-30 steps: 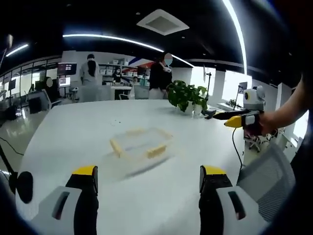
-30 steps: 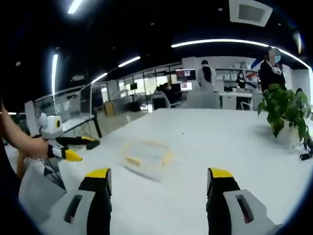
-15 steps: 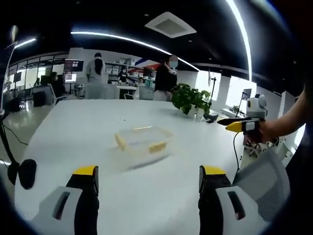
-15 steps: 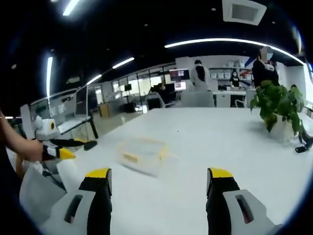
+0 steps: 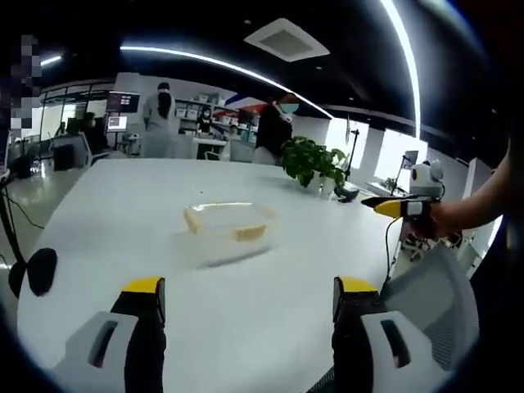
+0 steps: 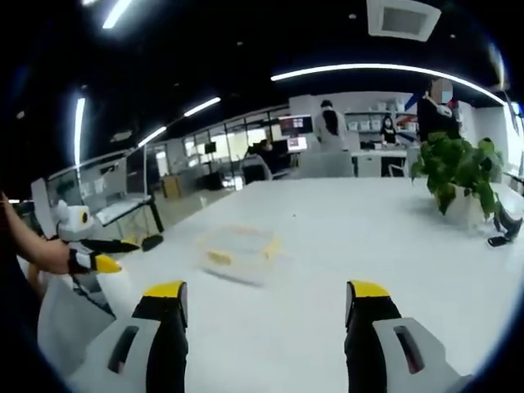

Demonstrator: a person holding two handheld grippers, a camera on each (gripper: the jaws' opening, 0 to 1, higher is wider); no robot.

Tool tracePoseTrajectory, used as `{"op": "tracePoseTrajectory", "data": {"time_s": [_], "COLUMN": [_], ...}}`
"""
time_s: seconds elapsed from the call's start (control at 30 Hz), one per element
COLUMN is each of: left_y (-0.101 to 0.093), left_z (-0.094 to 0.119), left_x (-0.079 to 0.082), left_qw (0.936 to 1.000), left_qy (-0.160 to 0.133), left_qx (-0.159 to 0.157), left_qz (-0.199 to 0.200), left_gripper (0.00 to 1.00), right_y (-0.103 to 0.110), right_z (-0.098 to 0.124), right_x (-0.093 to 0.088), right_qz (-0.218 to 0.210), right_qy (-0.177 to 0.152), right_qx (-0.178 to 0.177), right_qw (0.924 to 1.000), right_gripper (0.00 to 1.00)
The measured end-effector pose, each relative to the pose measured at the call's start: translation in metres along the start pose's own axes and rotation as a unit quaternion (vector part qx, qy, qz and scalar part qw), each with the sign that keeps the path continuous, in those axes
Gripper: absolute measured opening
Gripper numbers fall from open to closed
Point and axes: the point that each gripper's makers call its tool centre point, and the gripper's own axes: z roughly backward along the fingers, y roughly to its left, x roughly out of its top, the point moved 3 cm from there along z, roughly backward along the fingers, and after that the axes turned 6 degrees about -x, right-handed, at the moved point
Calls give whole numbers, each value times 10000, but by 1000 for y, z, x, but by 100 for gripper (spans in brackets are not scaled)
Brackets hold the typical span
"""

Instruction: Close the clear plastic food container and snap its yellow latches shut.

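Mid-table: clear container [image 5: 227, 228] w/ yellow latches [image 5: 250, 232], well apart from both grippers.
Change: container a bit left in left gripper view vs 0.5 s ago; camera shift, no contact, task not begun.
Left gripper [image 5: 244, 296]: jaws apart, empty.
Right gripper [image 6: 266, 303]: jaws apart, empty.
Around: potted plant [image 5: 311, 160] far right, black object [image 6: 497, 240] beside it; nothing blocks approach.

A wide white tabletop [image 5: 123, 221] with a potted plant [image 5: 311, 160] stretches under a dark ceiling with curved light strips [image 5: 213, 64], desks and windows [image 6: 205, 147] behind.
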Motion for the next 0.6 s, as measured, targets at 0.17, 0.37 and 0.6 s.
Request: {"op": "tracePoseTrajectory", "data": {"time_s": [0.17,0.37,0.6], "left_y": [-9,-19,-20], "left_z": [2,5,11], "left_x": [-5,-14,-20], "left_qw": [10000,10000,10000], "left_qy": [-8,35,49], "left_qx": [-7,-22,43], "left_qz": [46,65,66], "left_gripper": [83,82,81], "right_y": [2,1,1], "right_z": [9,16,18], "right_x": [-9,-19,-23], "right_qz": [-7,-40,-85], "right_qy": [79,132,127], "right_qx": [-34,-119,-173], "right_qw": [10000,9998,9997], "right_gripper": [80,79,78]}}
